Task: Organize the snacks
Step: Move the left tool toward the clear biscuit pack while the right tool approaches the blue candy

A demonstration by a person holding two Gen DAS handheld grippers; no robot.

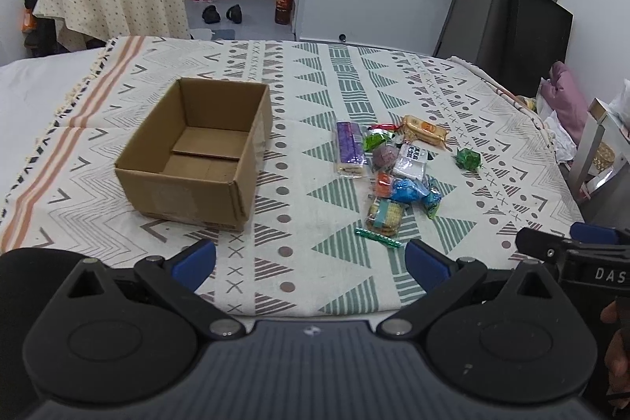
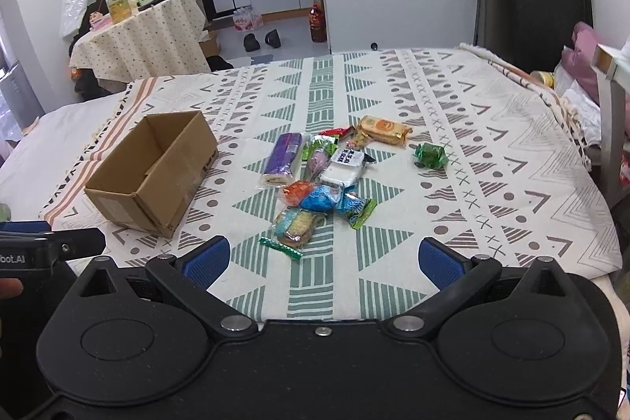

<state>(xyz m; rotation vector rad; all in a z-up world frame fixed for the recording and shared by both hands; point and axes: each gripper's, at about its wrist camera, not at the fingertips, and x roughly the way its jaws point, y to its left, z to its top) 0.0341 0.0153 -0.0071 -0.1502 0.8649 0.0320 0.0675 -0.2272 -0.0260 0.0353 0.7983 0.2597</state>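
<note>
On patterned cloth, snacks (image 2: pixel 327 180) lie heaped, overlapping; box (image 1: pixel 197 152) empty. Both my grippers, left gripper (image 1: pixel 311 262) and right gripper (image 2: pixel 323 258), spread apart, holding nothing. Risk: pinching two wrappers together, slippery foil sliding out.

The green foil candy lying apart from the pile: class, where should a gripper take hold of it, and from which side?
Grip the green foil candy across its plump middle, coming from above. It sits alone on the tablecloth, apart from the snack pile, so nothing crowds the fingers. The right gripper, open, is probably the handier one.
</note>
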